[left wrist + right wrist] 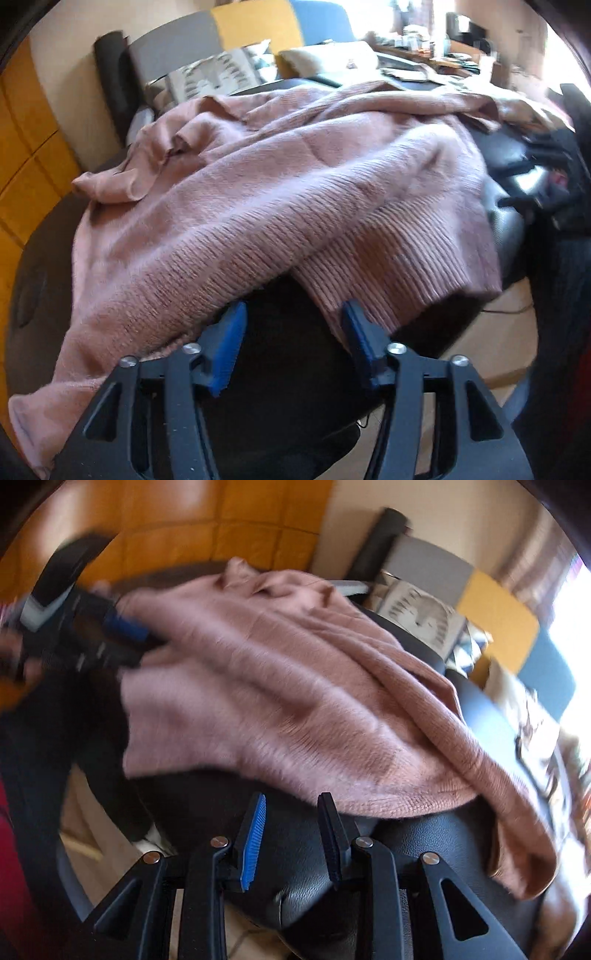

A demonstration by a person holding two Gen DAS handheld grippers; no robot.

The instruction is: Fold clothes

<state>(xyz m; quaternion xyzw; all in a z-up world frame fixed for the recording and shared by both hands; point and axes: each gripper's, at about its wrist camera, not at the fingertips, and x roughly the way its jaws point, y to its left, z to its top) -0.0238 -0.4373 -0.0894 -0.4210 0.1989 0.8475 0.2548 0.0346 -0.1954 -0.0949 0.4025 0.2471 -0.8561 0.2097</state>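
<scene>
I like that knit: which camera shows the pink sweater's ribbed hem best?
The left wrist view: the ribbed hem of the pink sweater is close and sharp there. The right wrist view shows it blurred.

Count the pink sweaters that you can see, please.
1. The pink sweater lies spread and rumpled over the black padded seat, its ribbed hem toward the left tongs. More clothes may be hidden beneath it.

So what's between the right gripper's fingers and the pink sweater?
Only bare black leather seat, seen in the right wrist view. The open right gripper sits just short of the pink sweater hem.
</scene>
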